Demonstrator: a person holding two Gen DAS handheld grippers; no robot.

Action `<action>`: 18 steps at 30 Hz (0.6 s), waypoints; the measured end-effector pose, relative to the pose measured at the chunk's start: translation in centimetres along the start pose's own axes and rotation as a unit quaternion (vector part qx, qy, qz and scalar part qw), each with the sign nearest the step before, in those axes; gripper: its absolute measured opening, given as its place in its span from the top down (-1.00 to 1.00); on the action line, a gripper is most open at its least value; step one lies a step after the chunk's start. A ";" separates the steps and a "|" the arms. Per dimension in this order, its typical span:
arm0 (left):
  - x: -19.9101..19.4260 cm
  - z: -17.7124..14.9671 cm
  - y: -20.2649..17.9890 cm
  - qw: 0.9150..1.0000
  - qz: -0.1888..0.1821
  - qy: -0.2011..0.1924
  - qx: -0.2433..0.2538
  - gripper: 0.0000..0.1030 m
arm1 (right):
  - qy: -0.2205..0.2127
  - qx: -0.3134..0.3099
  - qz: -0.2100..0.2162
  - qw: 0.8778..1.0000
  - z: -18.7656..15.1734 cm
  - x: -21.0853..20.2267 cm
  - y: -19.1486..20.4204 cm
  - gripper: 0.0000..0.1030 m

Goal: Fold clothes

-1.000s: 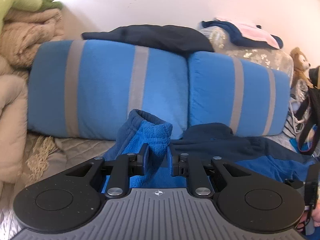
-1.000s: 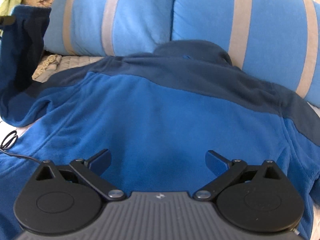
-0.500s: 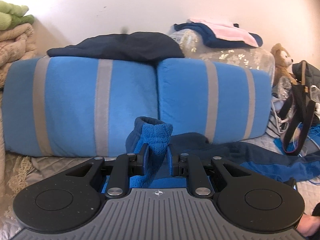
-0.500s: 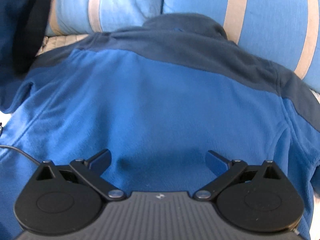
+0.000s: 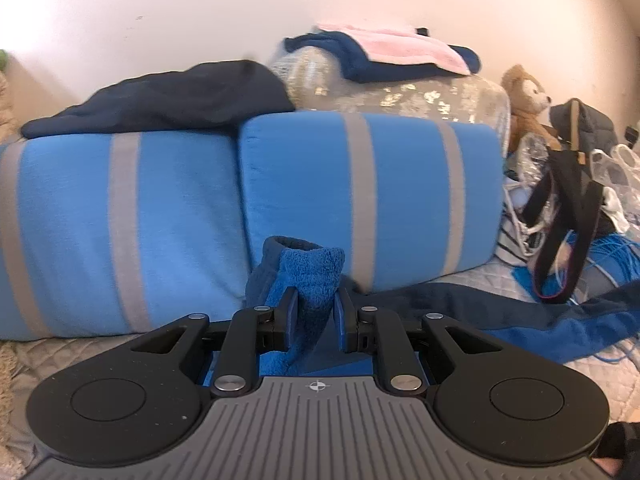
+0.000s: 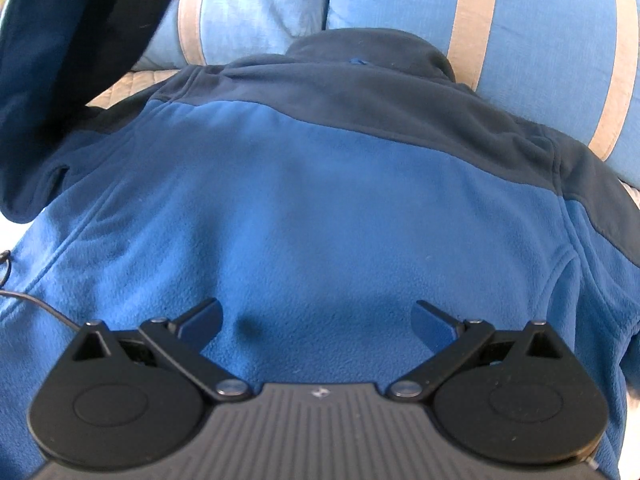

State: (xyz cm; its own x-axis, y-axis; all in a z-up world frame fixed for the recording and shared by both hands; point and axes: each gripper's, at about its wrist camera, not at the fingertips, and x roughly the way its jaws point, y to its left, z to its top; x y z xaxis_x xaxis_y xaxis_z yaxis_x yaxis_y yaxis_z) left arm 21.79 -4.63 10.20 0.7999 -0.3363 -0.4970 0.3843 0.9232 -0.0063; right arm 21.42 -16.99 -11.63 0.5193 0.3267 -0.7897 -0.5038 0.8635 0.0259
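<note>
Clamping the cuff of a sleeve, the left hand-held gripper has its two fingers pressed onto the bright blue fleece, and the cuff stands up above them with its dark opening facing upward. That sleeve belongs to a blue fleece jacket, which lies back-up on the quilted bed, its navy collar touching the two blue striped pillows at the head edge. A navy yoke runs across the shoulders above the lighter blue body panel, which looks smooth with faint seam lines. Above the jacket's lower back, the right hand-held gripper holds its fingers wide apart with nothing between them. Near the bed's right edge, a black strapped bag sits among clear plastic bags, their contents unclear.
</note>
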 end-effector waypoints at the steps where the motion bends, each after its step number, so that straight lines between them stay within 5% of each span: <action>1: 0.3 0.1 -0.5 1.000 -0.004 0.002 0.003 0.63 | 0.000 0.000 0.000 1.000 0.0 0.0 0.0 -1.00; 5: 1.6 0.4 -2.2 1.000 -0.008 0.007 0.005 0.51 | -0.002 0.003 0.000 1.000 0.0 0.0 0.0 -1.00; 9: 2.2 0.6 -2.9 0.999 -0.027 -0.011 -0.012 -0.46 | -0.002 0.006 0.001 1.000 0.1 0.0 -0.1 -1.00; 10: 2.2 0.7 -2.9 0.999 -0.030 -0.015 -0.017 -0.54 | -0.002 0.006 0.001 1.000 0.1 0.1 -0.1 -1.00; 18: 0.8 -0.1 -0.8 0.999 -0.013 -0.009 -0.028 -0.56 | 0.000 0.003 -0.001 1.000 0.0 0.2 -0.2 -1.00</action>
State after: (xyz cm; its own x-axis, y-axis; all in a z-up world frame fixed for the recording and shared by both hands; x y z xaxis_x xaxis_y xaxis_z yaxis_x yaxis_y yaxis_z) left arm 22.09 -5.67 9.67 0.7979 -0.3638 -0.4806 0.3799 0.9226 -0.0675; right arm 21.60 -17.06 -11.77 0.5206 0.3249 -0.7896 -0.4981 0.8667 0.0282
